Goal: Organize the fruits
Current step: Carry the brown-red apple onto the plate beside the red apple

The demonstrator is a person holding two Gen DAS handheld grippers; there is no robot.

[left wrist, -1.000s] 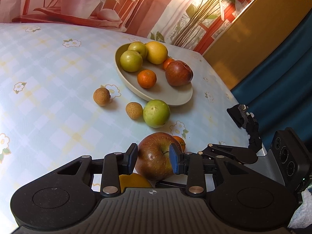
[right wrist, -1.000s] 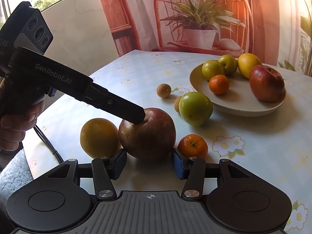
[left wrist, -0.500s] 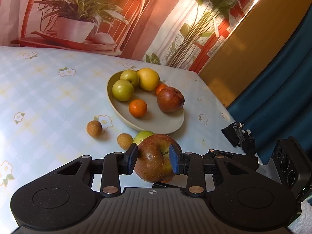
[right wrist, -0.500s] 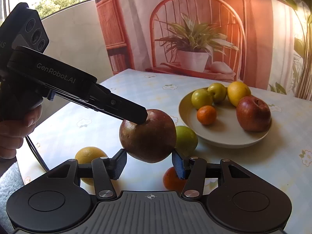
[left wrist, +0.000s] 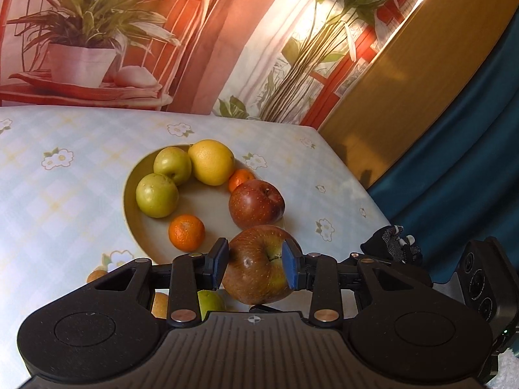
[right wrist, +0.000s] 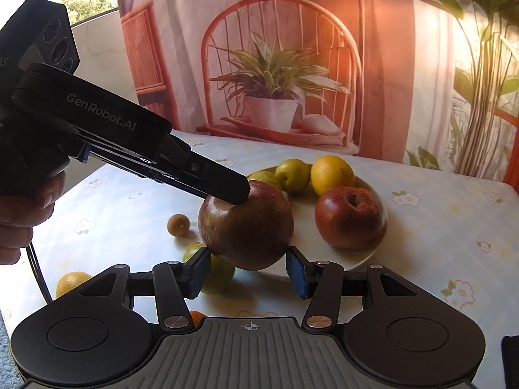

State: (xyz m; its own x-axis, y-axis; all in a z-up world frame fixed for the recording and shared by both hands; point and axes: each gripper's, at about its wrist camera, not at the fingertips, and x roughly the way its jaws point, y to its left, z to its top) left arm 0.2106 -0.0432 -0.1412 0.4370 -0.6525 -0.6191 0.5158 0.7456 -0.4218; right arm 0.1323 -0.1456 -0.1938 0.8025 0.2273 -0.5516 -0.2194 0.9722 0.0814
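- Left claw [left wrist: 254, 267] was clamped on a dark red apple [left wrist: 258, 269], held in the air above the near rim of the plate [left wrist: 129, 214].
- Right claw [right wrist: 248, 274] stood slightly parted beneath that apple; I could not tell if it touched.
- Plate already carried six fruits; several small ones remained on the tabletop [right wrist: 123, 227].

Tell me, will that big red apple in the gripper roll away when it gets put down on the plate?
Probably a little. The held apple is round, so it may wobble or roll. The plate looks shallow with a low rim, and the other red apple could stop it. Its skin looks smooth and shiny, so maybe slippery.
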